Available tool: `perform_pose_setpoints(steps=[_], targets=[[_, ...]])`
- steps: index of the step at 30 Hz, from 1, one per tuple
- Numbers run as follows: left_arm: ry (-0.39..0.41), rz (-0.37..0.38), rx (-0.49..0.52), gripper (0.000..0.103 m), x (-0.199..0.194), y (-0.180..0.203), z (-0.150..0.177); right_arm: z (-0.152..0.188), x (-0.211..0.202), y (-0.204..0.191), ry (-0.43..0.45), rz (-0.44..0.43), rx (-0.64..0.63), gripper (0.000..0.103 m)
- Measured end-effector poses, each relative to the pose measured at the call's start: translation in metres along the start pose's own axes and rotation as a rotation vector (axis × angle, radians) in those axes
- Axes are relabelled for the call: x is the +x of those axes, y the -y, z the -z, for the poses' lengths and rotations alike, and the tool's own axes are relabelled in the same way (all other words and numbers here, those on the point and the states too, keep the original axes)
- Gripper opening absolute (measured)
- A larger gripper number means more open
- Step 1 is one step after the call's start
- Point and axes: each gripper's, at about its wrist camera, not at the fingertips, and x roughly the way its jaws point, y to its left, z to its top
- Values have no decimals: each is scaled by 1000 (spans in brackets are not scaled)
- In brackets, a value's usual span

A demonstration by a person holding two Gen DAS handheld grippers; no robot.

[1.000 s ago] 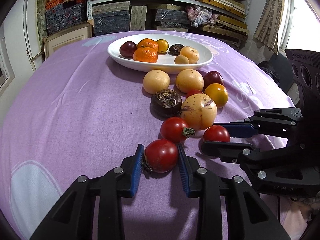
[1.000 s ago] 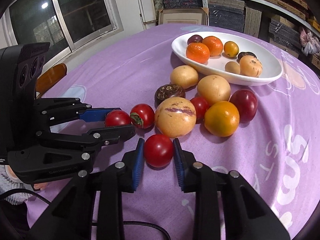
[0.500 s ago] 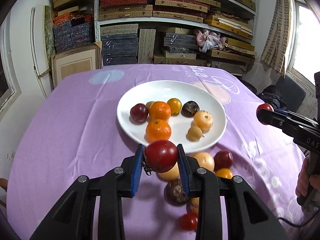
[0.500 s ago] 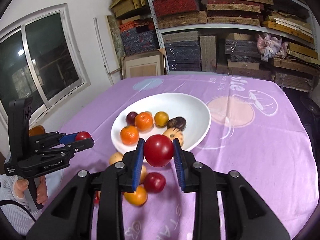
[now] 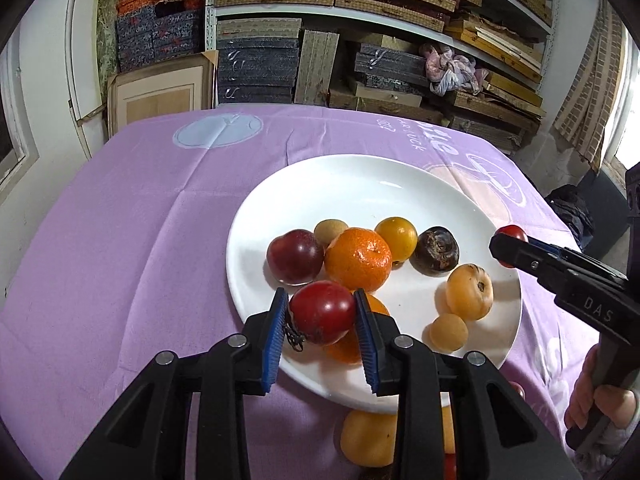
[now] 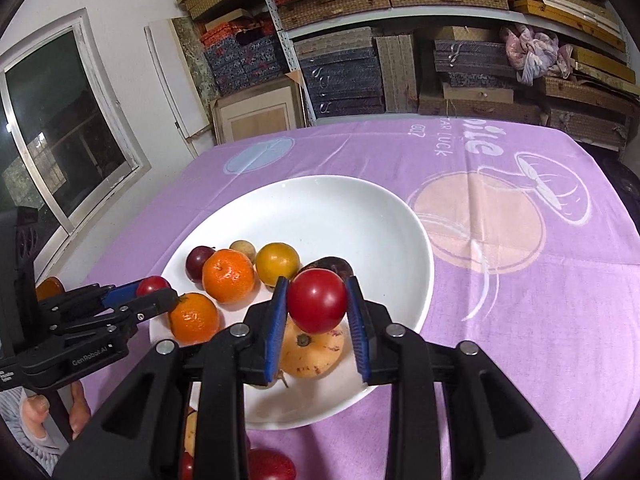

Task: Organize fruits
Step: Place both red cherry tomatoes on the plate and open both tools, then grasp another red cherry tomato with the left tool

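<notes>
Left fingers (image 5: 321, 314): pinching a dark red tomato (image 5: 322, 312) above the near rim of the white plate (image 5: 360, 184).
Right fingers (image 6: 316, 307): clamped on a bright red tomato (image 6: 316, 301) over the plate's fruit.
Table (image 5: 120, 220): purple cloth, more fruit below the plate.

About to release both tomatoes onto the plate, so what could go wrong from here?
The left gripper holds its tomato over the near rim of the white plate; dropped here it may roll off. The right gripper's tomato hangs above the yellow fruit and could bounce off it. Both grippers are close and may collide.
</notes>
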Motion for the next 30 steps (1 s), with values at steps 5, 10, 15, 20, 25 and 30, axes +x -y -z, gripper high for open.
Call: perform_pose_setpoints(steps=[5, 10, 15, 20, 25, 30], targets=[[20, -3, -22, 55, 3, -2, 1, 2, -4, 6, 32, 6, -6, 54], [40, 14, -48, 58, -8, -9, 4, 2, -28, 0, 77, -9, -17, 54], [76, 4, -41, 72, -46, -13, 23, 15, -71, -13, 124, -36, -33, 75], [63, 0, 55, 75, -81, -1, 66, 65, -110, -28, 110, -12, -111, 88], [61, -18, 181, 89, -102, 25, 119, 134, -134, -37, 86, 32, -177, 97], [68, -45, 218, 92, -98, 37, 147, 159, -133, -46, 68, 14, -211, 98]])
